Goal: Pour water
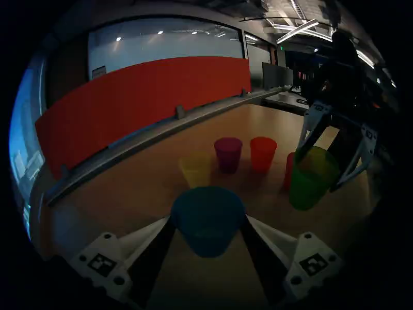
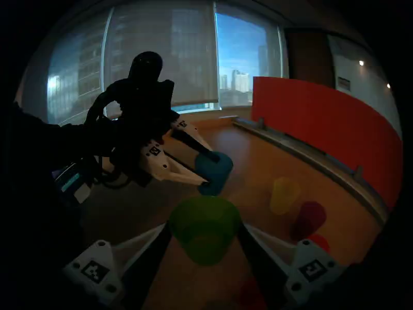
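In the left gripper view, a red partition point(image 1: 139, 103) is being shown across the upper left, behind the wooden table point(image 1: 129, 191). At lower centre the blue cup point(image 1: 208, 206) is being clasped between both fingers of the left gripper point(image 1: 208, 222). Its base is being cut off by the dark lower edge, and whether it contains water cannot be told.

Beyond it, a yellow cup point(image 1: 195, 169), a purple cup point(image 1: 228, 154) and an orange cup point(image 1: 263, 153) are being seen standing on the table, the yellow one dim and hard to make out. Further right, a red cup point(image 1: 289, 170) is being largely hidden by the green cup point(image 1: 310, 191), which is being squeezed between the two white fingers of the right gripper point(image 1: 317, 173). The hand behind that gripper is being lost in shadow.

In the right gripper view, a person point(image 2: 139, 103) is being shown at upper left as a black silhouette against the window point(image 2: 242, 57), so no detail can be made out. The blue cup is being held up right of them, apparently tilted. At lower centre the green cup is being gripped on both sides, and its contents cannot be judged.
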`<state>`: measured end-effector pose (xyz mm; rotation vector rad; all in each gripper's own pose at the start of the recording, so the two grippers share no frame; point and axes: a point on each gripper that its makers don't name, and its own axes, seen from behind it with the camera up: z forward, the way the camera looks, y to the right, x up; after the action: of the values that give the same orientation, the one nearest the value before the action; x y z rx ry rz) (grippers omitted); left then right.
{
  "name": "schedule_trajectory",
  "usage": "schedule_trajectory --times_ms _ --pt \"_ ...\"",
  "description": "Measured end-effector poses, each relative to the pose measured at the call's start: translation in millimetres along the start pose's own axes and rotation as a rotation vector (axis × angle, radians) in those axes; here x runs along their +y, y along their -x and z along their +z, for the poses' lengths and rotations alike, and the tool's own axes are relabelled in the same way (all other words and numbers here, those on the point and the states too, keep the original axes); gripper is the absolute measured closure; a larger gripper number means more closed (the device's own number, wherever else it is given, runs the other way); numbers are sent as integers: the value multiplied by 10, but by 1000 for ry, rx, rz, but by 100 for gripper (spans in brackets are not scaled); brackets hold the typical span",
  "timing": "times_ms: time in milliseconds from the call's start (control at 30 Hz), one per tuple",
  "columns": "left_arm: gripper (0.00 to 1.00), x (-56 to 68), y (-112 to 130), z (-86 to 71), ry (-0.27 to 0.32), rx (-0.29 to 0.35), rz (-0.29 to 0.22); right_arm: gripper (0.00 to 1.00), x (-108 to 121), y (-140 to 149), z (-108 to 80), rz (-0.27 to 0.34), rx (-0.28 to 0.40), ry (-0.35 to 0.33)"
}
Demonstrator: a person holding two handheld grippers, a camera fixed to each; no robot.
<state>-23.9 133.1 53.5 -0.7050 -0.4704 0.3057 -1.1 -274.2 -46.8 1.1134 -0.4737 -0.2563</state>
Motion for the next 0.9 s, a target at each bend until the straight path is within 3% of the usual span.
schedule_trajectory --times_ms 900 --pt "13 79 399 200 41 -97 -3 8 -78 491 227 -1 -100 -17"
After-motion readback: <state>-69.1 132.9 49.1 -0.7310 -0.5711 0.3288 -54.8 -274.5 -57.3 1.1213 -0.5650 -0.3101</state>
